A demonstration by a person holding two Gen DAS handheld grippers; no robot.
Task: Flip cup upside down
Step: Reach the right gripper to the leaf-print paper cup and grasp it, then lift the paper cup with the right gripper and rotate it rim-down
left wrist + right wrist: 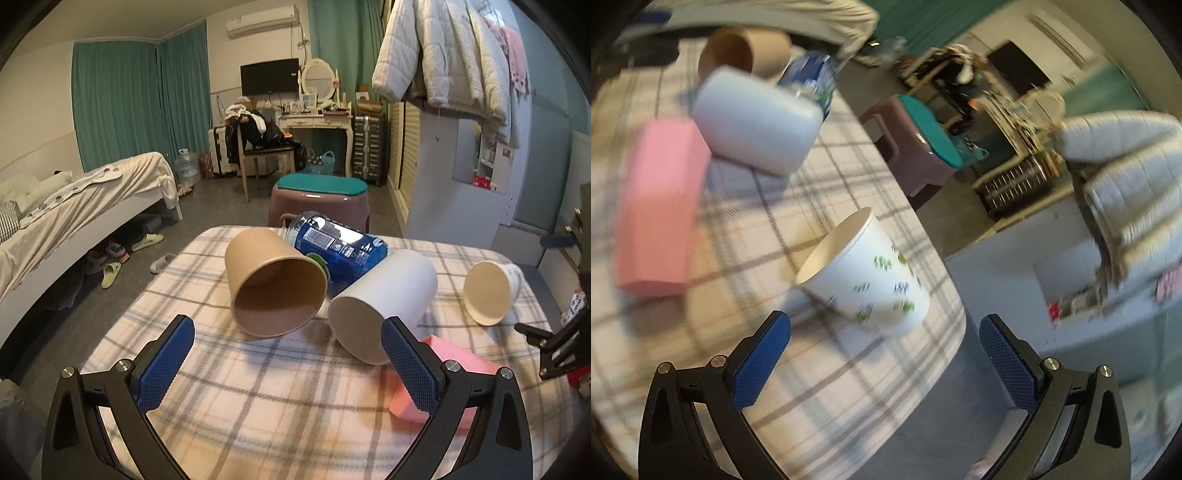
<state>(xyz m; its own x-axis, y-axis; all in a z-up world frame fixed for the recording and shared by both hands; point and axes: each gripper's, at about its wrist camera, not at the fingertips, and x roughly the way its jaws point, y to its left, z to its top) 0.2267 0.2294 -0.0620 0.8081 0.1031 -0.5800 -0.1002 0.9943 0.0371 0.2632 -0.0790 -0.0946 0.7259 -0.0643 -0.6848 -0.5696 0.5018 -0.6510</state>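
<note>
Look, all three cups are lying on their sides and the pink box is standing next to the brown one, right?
Nearly. The three cups do lie on their sides, but the pink box sits beside the plain white cup, not the brown cup. The left wrist view shows it.

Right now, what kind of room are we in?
Most likely a bedroom in someone's home. There is a bed with rumpled covers, a dressing table with an oval mirror, and a white jacket hanging up beside the checked table.

Motion blur smears the right wrist view, softening the patterned cup (864,273) (its leaf prints unreadable).
</note>
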